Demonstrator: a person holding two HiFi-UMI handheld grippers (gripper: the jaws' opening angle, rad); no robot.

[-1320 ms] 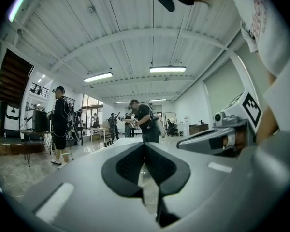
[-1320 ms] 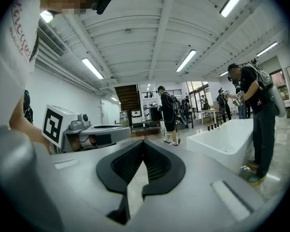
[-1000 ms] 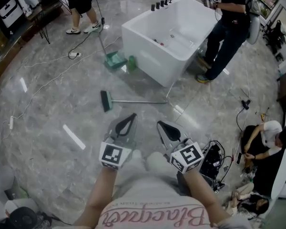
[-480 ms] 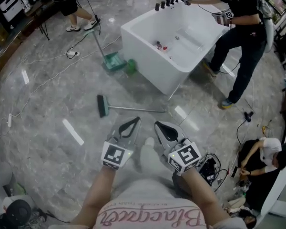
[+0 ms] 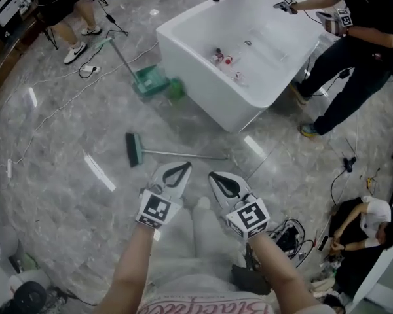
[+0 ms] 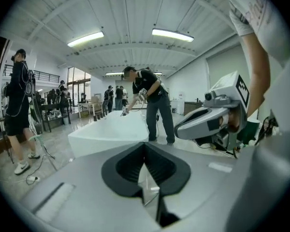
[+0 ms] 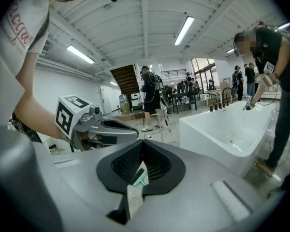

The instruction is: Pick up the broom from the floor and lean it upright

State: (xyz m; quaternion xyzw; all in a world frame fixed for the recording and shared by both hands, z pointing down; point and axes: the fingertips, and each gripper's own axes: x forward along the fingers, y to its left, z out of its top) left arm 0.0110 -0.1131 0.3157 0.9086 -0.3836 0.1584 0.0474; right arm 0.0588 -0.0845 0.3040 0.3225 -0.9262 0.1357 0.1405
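The broom lies flat on the grey marble floor, its green head point(image 5: 133, 149) to the left and its thin metal handle point(image 5: 183, 154) running right. My left gripper point(image 5: 181, 167) is shut and empty, its tip just short of the handle's middle. My right gripper point(image 5: 217, 176) is shut and empty too, beside the left one, near the handle's right end. In the right gripper view the shut gripper point(image 7: 142, 141) frames a sliver of the green broom head point(image 7: 139, 177) in its gap. The left gripper point(image 6: 145, 143) points over the floor toward the tub.
A white bathtub point(image 5: 203, 77) stands beyond the broom, a green dustpan point(image 5: 147, 80) at its left corner. A person in black point(image 5: 360, 51) works at the tub's right side. Another person point(image 5: 363, 224) sits at the right by cables and gear point(image 5: 285, 231).
Both grippers have come forward and down toward the broom, which now lies closer to their tips. The person at the tub has stepped round its right side.
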